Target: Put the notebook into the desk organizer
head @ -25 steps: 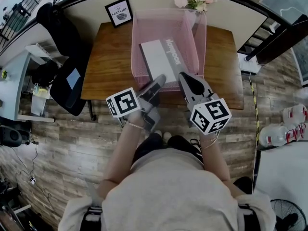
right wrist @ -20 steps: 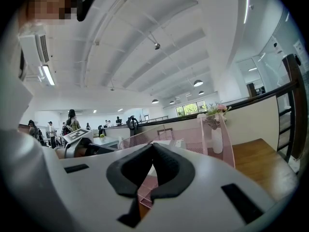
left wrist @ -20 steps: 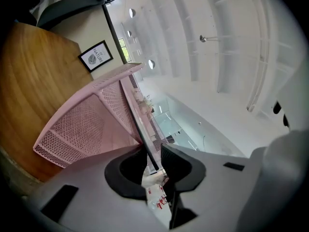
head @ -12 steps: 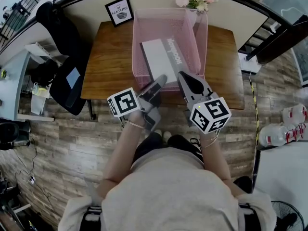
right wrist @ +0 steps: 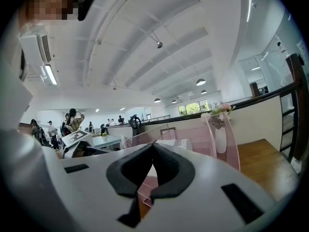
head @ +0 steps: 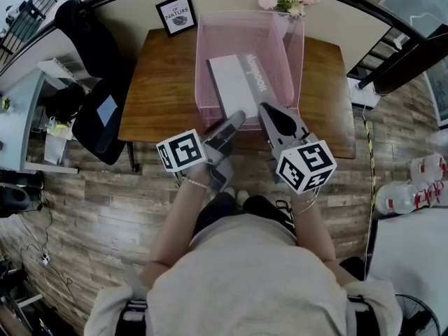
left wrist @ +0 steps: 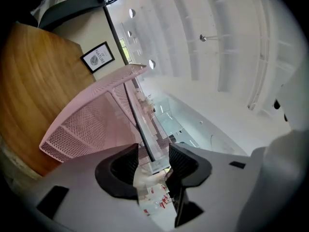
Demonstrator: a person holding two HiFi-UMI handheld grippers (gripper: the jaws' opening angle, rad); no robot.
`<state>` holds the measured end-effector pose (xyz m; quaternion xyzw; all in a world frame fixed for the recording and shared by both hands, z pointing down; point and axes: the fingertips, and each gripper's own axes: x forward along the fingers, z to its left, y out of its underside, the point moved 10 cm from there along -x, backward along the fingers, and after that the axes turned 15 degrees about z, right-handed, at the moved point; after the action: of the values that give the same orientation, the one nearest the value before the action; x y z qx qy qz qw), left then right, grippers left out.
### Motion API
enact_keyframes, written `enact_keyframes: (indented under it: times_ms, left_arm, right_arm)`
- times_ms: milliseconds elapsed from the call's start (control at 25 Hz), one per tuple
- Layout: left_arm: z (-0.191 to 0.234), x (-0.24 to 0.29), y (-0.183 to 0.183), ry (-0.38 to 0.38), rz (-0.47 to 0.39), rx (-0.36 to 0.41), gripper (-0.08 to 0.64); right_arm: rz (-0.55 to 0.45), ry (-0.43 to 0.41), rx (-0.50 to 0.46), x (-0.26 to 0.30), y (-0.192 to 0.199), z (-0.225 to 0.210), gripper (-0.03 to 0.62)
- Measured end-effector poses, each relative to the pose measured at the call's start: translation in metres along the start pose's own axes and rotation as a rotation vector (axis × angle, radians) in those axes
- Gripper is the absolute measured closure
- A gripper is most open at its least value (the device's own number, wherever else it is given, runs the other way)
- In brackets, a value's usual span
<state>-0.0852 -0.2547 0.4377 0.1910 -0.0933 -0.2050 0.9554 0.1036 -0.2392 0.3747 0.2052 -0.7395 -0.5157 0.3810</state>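
From the head view, the pink desk organizer (head: 201,61) sits on the middle of the wooden desk (head: 157,93) and reaches from near its back edge to near its front edge. The notebook (head: 234,82) lies flat inside it. Its long side runs from the organizer's front edge to the back edge, straight away from the person. The left gripper (head: 233,121) has its tips right at the notebook's near end, at the organizer's front edge. The right gripper (head: 266,110) is just beside it, a bit further from the notebook. So the left one is the nearer one.

In the left gripper view, the left gripper (left wrist: 154,156) has just been opening its jaws. The thin edge of the notebook (left wrist: 145,134) is between them, but there is a gap on each side, so the pads do not squeeze it. The book is let go. The organizer's (left wrist: 87,124) mesh wall is right in front, with the desk (left wrist: 34,81) under it.

In the right gripper view, the right gripper (right wrist: 153,146) has its jaws pressed together with nothing in them. Past them are the organizer (right wrist: 227,139) and the pale notebook (right wrist: 174,143) lying in it.

I think the job is almost done. The left gripper should next slide straight back toward the person, along the book's long side, so it does not drag the book out again.
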Motion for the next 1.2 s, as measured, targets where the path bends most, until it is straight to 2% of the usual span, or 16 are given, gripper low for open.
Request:
enact_keyframes:
  times_ms: [120, 240, 360, 640, 880, 1040, 1200]
  left_arm:
    - [-0.003, -0.006, 0.0, -0.072, 0.004, 0.067, 0.359]
    - [-0.007, -0.012, 0.001, -0.176, 0.038, 0.192, 0.359]
    - [-0.017, -0.016, 0.004, -0.244, 0.06, 0.29, 0.359]
    - [-0.026, -0.032, 0.004, -0.362, 0.014, 0.357, 0.347]
    - [-0.04, -0.04, -0.002, -0.409, -0.012, 0.442, 0.342]
    - [-0.055, -0.042, -0.007, -0.439, -0.021, 0.526, 0.37]
    - [-0.067, -0.041, -0.012, -0.424, -0.037, 0.578, 0.413]
  right_arm:
    - [0.001, -0.002, -0.003, -0.001, 0.0, 0.003, 0.583]
    - [0.0, -0.004, -0.007, -0.003, 0.0, 0.005, 0.583]
    - [-0.001, -0.009, -0.009, -0.005, 0.001, 0.008, 0.583]
    - [-0.008, -0.018, -0.015, -0.008, 0.0, 0.014, 0.583]
    - [-0.008, -0.021, -0.03, -0.01, -0.001, 0.018, 0.583]
    - [-0.005, -0.025, -0.054, -0.011, -0.006, 0.023, 0.583]
    - [-0.014, -0.023, -0.063, -0.011, -0.01, 0.023, 0.583]
